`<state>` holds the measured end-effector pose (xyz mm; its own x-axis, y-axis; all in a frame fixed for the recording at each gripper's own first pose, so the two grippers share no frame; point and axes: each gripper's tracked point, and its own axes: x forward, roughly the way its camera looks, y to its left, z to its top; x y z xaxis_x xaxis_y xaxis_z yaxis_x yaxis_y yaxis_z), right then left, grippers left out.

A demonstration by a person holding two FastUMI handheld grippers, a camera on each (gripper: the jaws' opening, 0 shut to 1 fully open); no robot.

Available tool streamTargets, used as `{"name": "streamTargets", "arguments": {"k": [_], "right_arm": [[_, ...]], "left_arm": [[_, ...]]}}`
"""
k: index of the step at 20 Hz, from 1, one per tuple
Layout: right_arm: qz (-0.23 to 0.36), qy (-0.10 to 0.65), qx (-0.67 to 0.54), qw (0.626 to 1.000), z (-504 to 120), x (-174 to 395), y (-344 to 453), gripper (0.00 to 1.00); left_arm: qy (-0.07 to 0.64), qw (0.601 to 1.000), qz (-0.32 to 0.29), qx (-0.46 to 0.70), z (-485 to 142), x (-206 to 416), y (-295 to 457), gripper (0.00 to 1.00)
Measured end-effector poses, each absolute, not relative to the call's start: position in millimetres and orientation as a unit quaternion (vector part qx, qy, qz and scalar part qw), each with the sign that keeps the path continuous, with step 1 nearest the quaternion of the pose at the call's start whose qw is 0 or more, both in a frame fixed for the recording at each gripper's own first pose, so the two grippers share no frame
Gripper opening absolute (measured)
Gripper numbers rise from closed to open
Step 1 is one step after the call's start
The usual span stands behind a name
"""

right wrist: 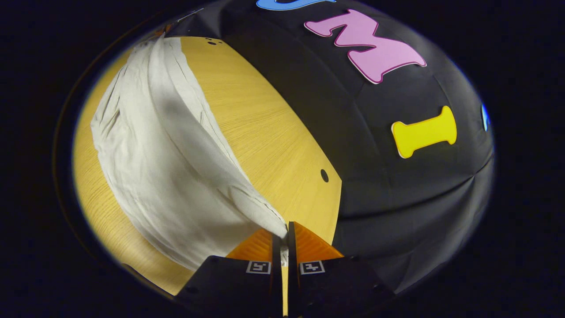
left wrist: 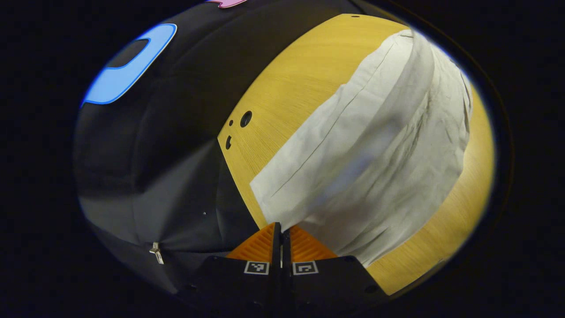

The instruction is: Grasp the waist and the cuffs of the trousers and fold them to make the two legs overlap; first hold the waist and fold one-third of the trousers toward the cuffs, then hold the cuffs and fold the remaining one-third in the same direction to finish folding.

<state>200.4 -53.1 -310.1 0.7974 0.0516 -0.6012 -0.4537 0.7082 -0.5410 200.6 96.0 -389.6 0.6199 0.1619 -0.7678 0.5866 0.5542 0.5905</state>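
Observation:
Pale off-white trousers (left wrist: 375, 145) lie across the wooden table (left wrist: 291, 84), one layer lifted off the layer beneath. My left gripper (left wrist: 281, 229) is shut on the near edge of the cloth, which rises from its fingertips up and to the right. In the right gripper view the same trousers (right wrist: 150, 154) stretch from the upper left down to my right gripper (right wrist: 284, 232), shut on a bunched corner of the fabric. A raised fold casts a shadow on the cloth below. Which end is waist or cuff cannot be told.
The table edge (left wrist: 234, 163) with small round holes (left wrist: 245, 118) runs close to my left gripper; another hole (right wrist: 324, 175) sits near the table corner in the right gripper view. Black cloth wall (right wrist: 397, 185) lies beyond the edges. Bare wood (right wrist: 260, 123) shows beside the trousers.

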Motion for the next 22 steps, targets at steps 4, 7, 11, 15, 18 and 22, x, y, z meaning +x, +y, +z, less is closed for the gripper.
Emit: {"name": "streamTargets", "arguments": {"k": [4,7,11,15,18,22], "right_arm": [[0.153,0.302,-0.363,0.868,-338,210,-48,0.09],[0.155,0.303,-0.382,0.859,-351,217,-47,0.14],[0.155,0.303,-0.399,0.851,-364,223,-45,0.1],[0.149,0.298,-0.417,0.846,-364,227,-48,0.16],[0.15,0.304,-0.412,0.846,-368,228,-49,0.28],[0.141,0.299,-0.419,0.846,-365,231,-52,0.39]], "left_arm": [[0.43,0.764,-0.138,0.46,-407,216,95,0.05],[0.44,0.753,-0.142,0.469,-419,222,92,0.05],[0.477,0.736,-0.13,0.463,-439,213,113,0.05],[0.471,0.733,-0.127,0.474,-439,216,114,0.05],[0.462,0.719,-0.137,0.5,-435,222,116,0.06],[0.43,0.699,-0.138,0.555,-420,246,127,0.37]]}}
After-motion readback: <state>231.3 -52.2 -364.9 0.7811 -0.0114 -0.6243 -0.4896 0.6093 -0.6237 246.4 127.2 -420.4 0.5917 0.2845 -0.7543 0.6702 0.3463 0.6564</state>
